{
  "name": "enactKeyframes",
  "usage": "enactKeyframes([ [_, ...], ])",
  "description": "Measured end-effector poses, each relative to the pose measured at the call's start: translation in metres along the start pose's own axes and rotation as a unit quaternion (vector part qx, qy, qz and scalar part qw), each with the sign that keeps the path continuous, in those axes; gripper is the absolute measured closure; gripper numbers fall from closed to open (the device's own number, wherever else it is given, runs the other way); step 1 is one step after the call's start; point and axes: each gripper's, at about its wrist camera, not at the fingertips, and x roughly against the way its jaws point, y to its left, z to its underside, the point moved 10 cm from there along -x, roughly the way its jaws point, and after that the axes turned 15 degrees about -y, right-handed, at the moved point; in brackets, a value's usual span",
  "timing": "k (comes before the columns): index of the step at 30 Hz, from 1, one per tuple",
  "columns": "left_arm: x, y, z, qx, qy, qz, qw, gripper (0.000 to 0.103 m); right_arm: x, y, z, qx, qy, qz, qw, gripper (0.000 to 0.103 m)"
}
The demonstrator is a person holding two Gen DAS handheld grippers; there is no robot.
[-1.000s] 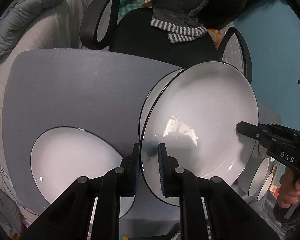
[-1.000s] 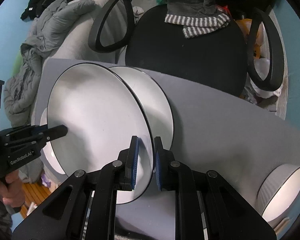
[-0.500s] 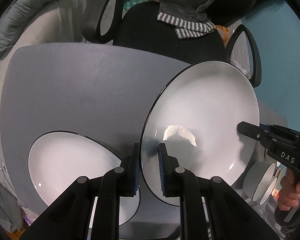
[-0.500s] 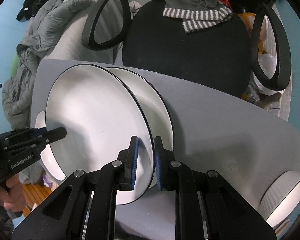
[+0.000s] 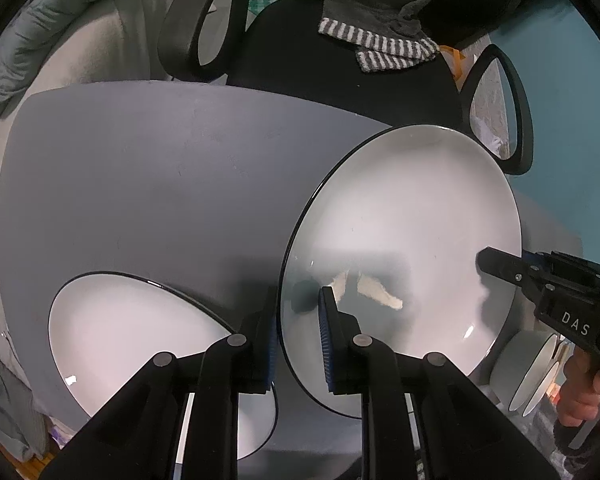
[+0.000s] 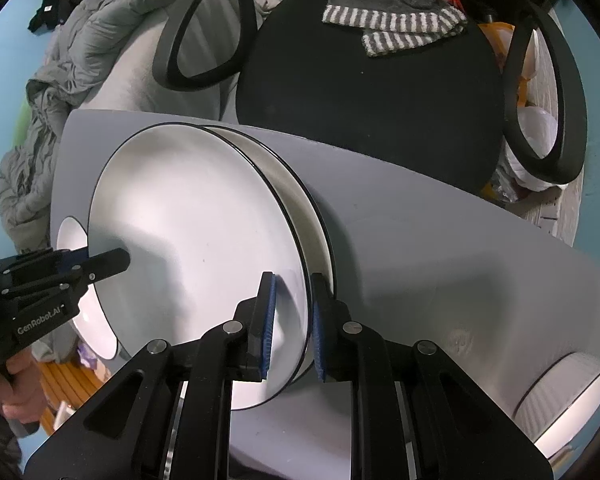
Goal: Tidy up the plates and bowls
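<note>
While tilted, plate (image 5: pixel 404 240) in both grippers

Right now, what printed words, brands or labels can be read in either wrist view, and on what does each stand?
"DAS": white letters on the body of the right gripper, seen in the left wrist view.
"GenRobot.AI": white letters on the body of the left gripper, seen in the right wrist view.
The held plate, the other plates and the bowl show no text.
</note>
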Motion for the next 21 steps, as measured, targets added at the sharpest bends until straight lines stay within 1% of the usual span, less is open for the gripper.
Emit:
enactKeyframes([
  [3, -0.001, 0.000, -0.002, -0.001, -0.002, -0.005, 1.0000, 0.084, -0.001, 0.000, -0.001, -0.002, 0.003, 0.000, 1.000, 0.086],
  [6, -0.002, -0.004, -0.002, -0.014, -0.002, -0.012, 0.9998, 0.082, -0.001, 0.001, -0.001, -0.003, 0.009, -0.001, 1.000, 0.079],
  [11, -0.003, -0.006, -0.002, -0.028, -0.002, -0.022, 0.9994, 0.076, -0.004, 0.008, 0.001, 0.010, 0.022, 0.007, 1.000, 0.061],
  [13, -0.003, -0.006, -0.003, -0.027, -0.002, -0.025, 0.9993, 0.076, -0.005, 0.013, 0.002, 0.019, 0.026, 0.014, 0.999, 0.058],
  [18, -0.002, -0.007, -0.002, -0.033, -0.008, -0.025, 0.9991, 0.075, -0.005, 0.016, 0.004, 0.032, 0.030, 0.040, 0.998, 0.056],
  [21, 0.001, -0.007, -0.002, -0.041, -0.013, -0.033, 0.9985, 0.074, -0.004, 0.017, 0.007, 0.041, 0.029, 0.053, 0.997, 0.056],
])
